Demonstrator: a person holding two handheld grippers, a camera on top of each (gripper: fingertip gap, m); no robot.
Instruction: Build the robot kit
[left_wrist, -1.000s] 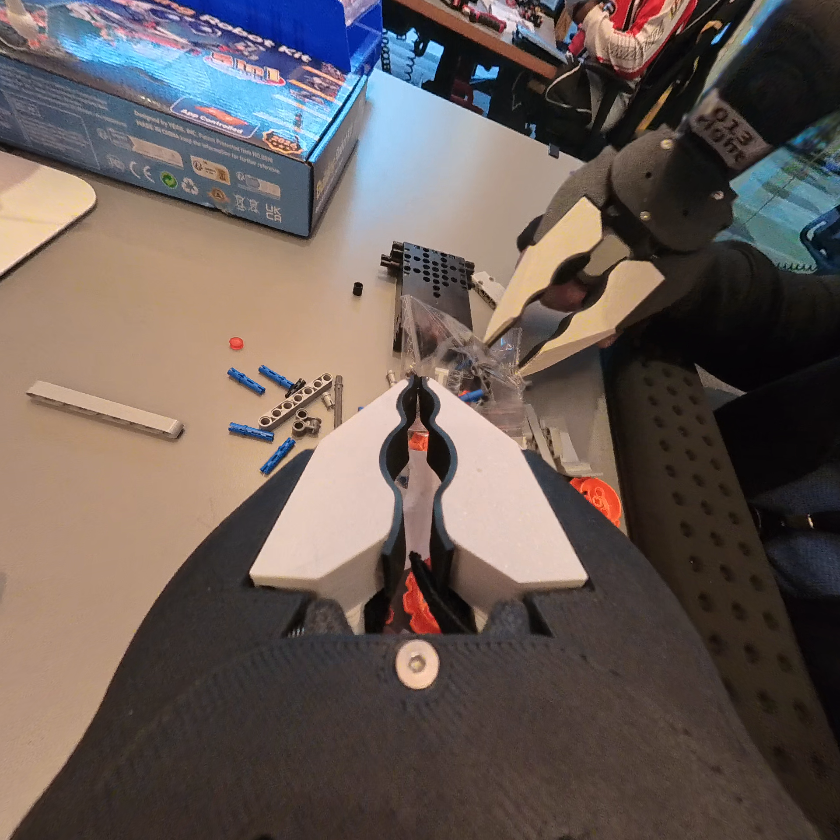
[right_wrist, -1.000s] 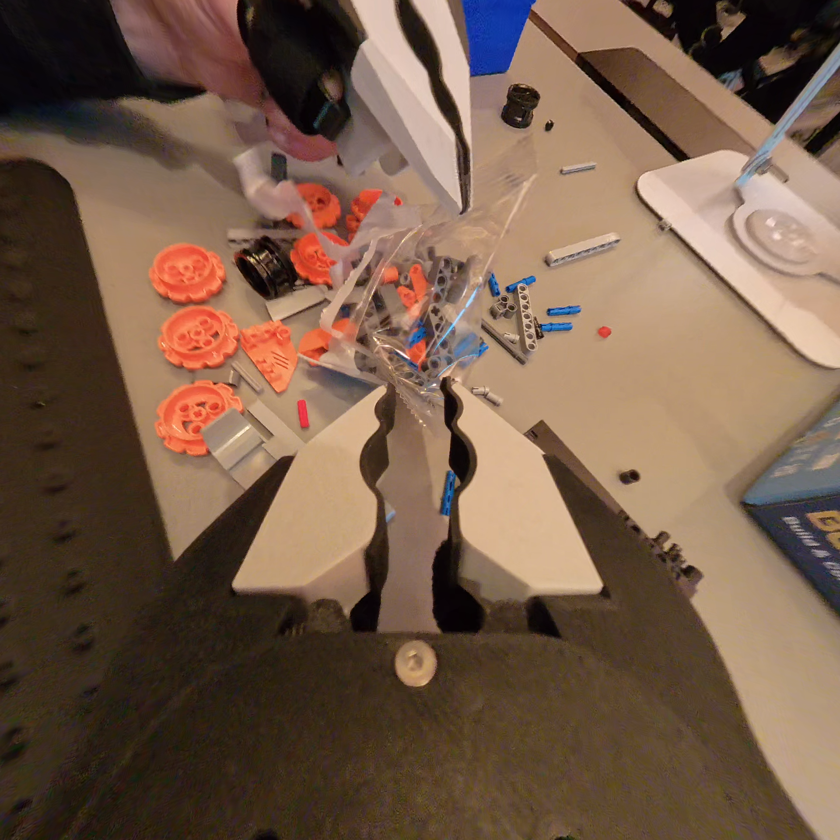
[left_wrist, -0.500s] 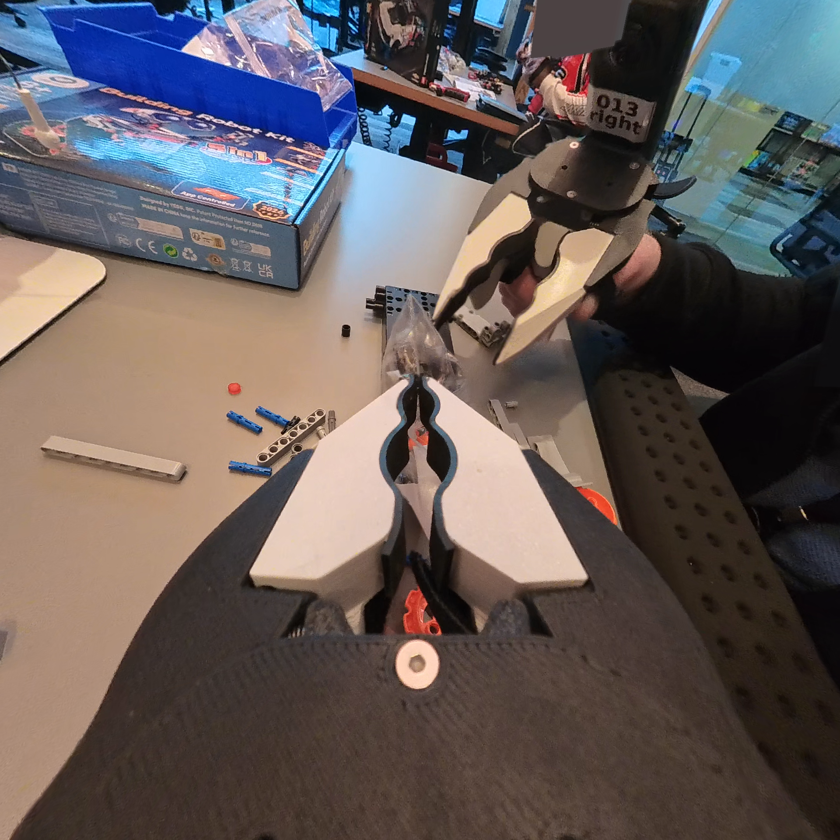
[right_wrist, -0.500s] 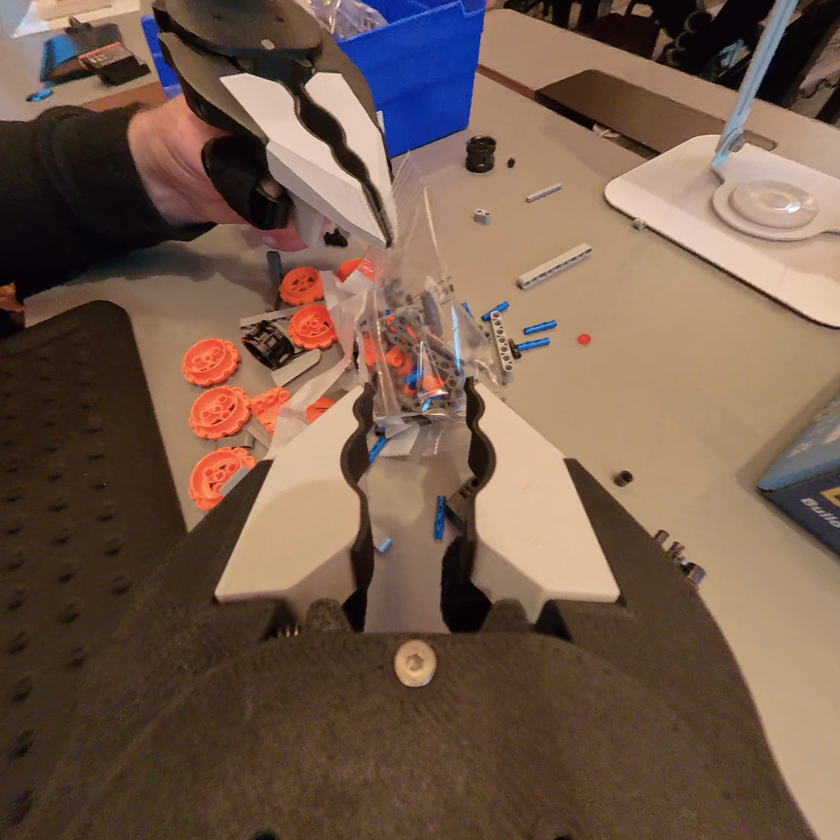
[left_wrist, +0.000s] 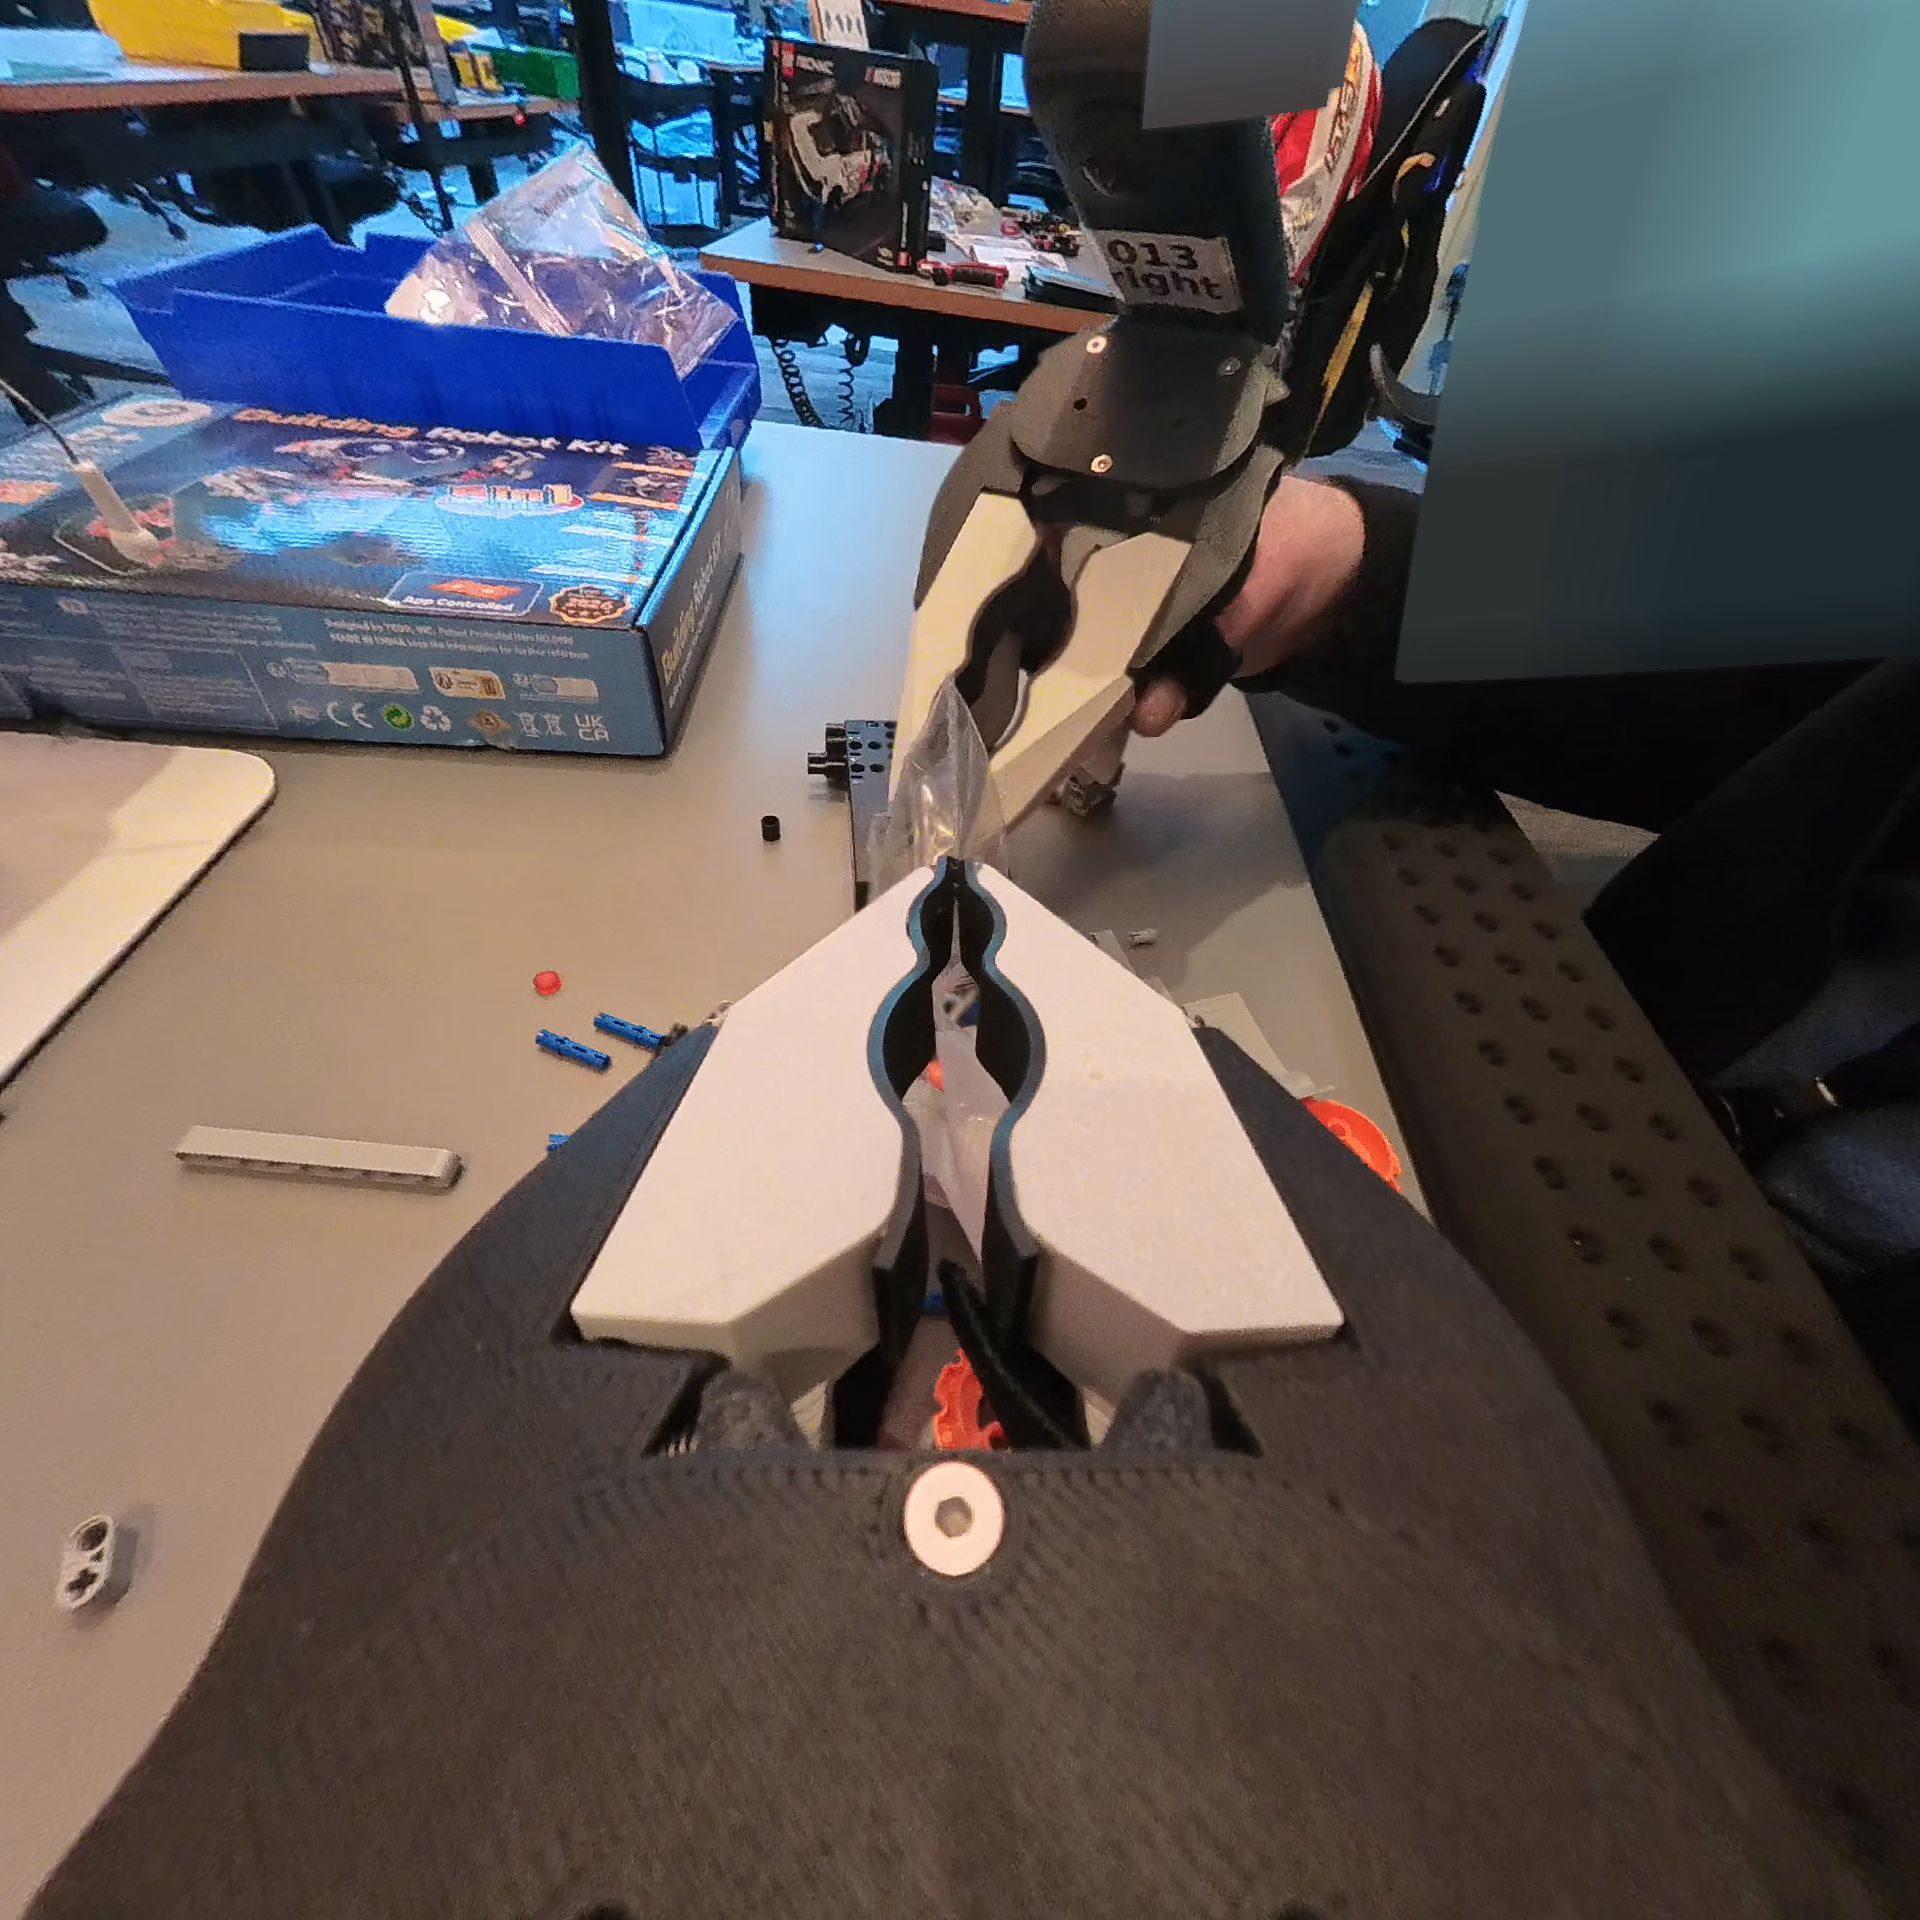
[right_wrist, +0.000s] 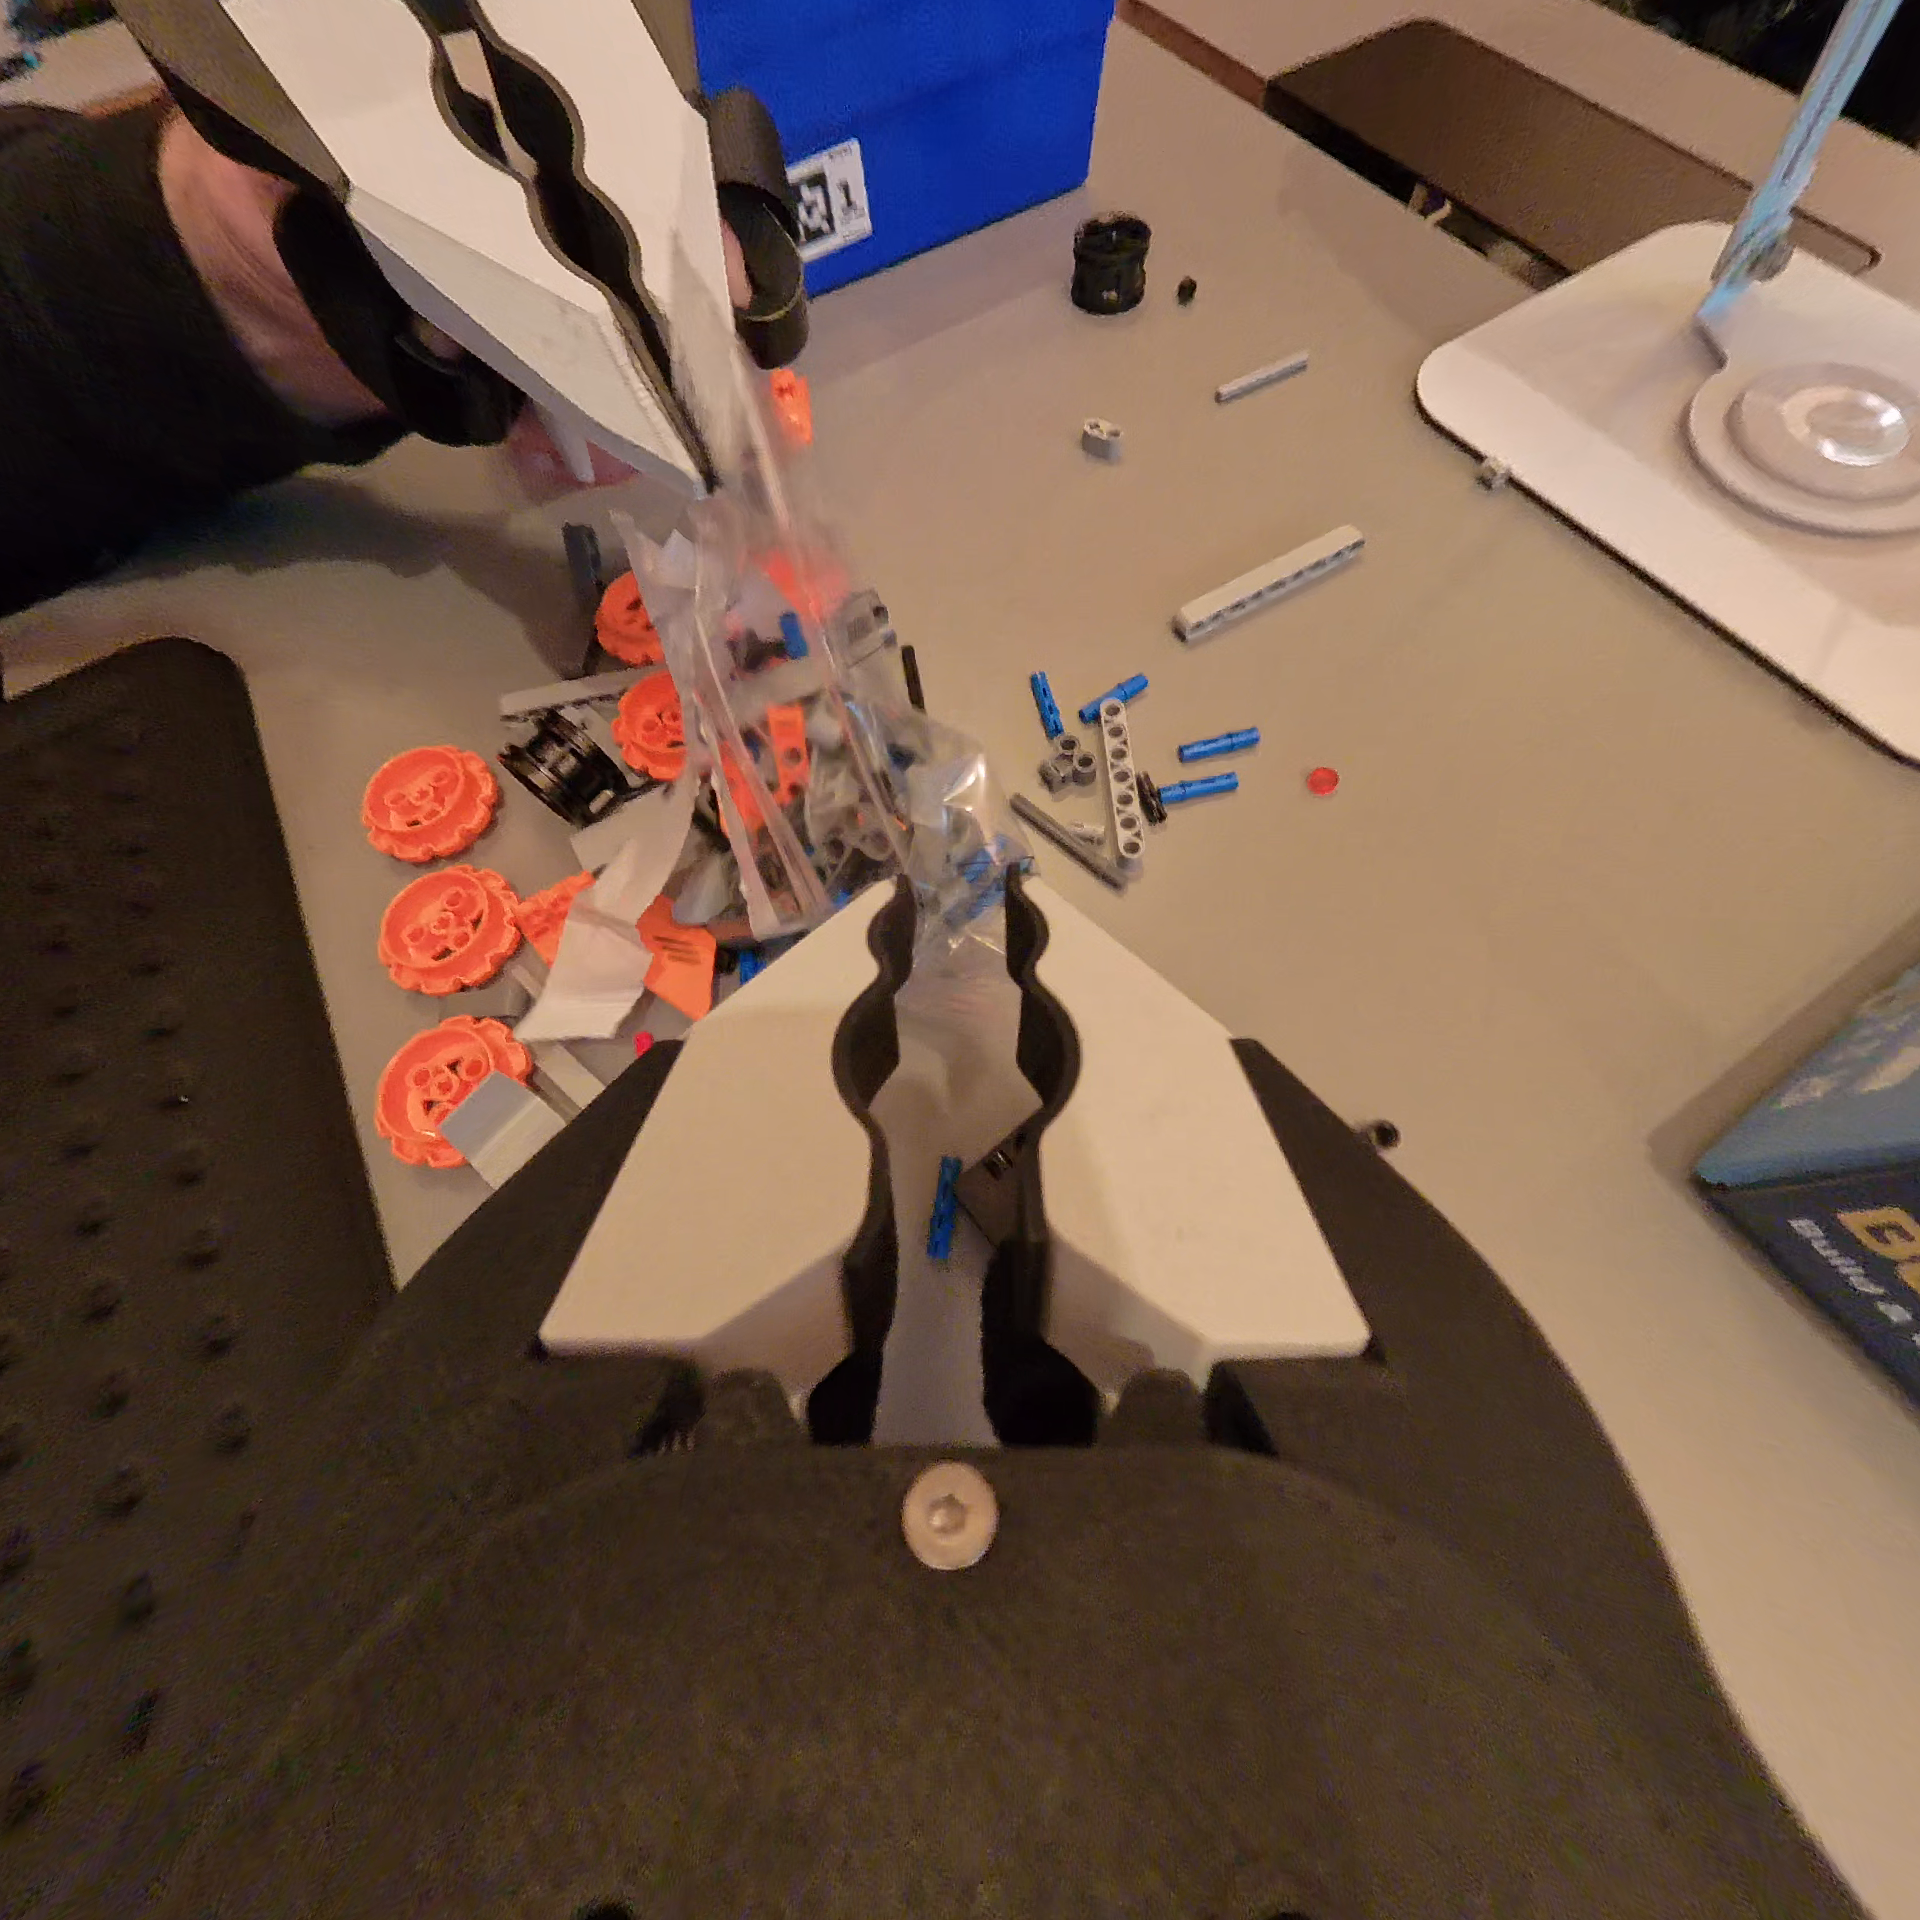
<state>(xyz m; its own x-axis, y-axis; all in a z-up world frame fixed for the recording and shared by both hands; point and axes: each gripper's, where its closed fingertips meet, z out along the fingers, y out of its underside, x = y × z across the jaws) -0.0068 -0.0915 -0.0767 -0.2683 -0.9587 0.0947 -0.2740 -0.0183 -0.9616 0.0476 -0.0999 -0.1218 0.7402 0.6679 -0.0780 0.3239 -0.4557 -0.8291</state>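
A clear plastic bag (right_wrist: 800, 748) of small orange, grey and blue building parts hangs over the grey table (right_wrist: 1455, 935). My left gripper (left_wrist: 953, 868) is shut on the bag's upper edge (left_wrist: 940, 769). In the right wrist view the left gripper (right_wrist: 707, 483) comes in from the top left with the bag hanging below it. My right gripper (right_wrist: 956, 888) is open, and its tips stand on either side of the bag's lower end. In the left wrist view the right gripper (left_wrist: 961, 774) points down at the bag with its jaws apart.
Orange gear wheels (right_wrist: 428, 805), a black hub (right_wrist: 561, 769) and loose grey pieces lie left of the bag. Blue pins and a holed beam (right_wrist: 1122, 774) lie to its right, then a long grey beam (right_wrist: 1268, 582) and a white lamp base (right_wrist: 1662, 468). A blue kit box (left_wrist: 343, 582), a blue bin (left_wrist: 416, 343) and a black dotted mat (left_wrist: 1558, 1143) border the area. One gripper's finger ends stand about 8 cm off the other's.
My left gripper has lifted the bag higher off the table. The right gripper has risen, swung to point downward and stays open around the bag's end.
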